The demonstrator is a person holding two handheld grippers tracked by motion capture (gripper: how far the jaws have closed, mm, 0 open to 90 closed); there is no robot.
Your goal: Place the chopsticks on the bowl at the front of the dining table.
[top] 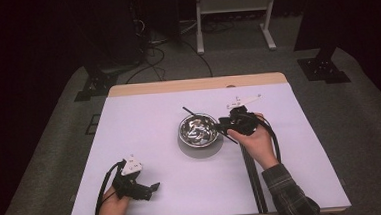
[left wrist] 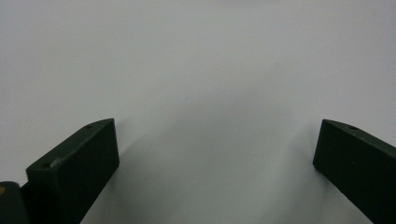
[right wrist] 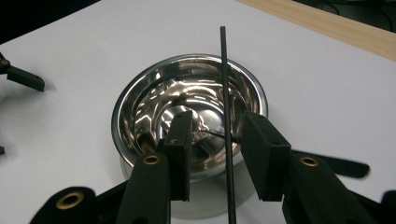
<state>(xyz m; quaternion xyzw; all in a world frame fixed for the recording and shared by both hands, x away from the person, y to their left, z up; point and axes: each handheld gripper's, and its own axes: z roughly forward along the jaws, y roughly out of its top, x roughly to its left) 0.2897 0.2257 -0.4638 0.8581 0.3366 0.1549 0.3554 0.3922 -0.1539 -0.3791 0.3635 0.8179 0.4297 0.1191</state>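
Rod (right wrist: 226, 93) lies across bowl (right wrist: 140, 93) rim, tip beyond.

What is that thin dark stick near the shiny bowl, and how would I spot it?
Start at the white table and find the shiny metal bowl near its middle. Lying across the bowl's rim on the side of the right tongs is a thin black rod, which passes between the open jaws without touching them. It is the one long, straight, matte thing there; the bowl is round and mirror-bright.
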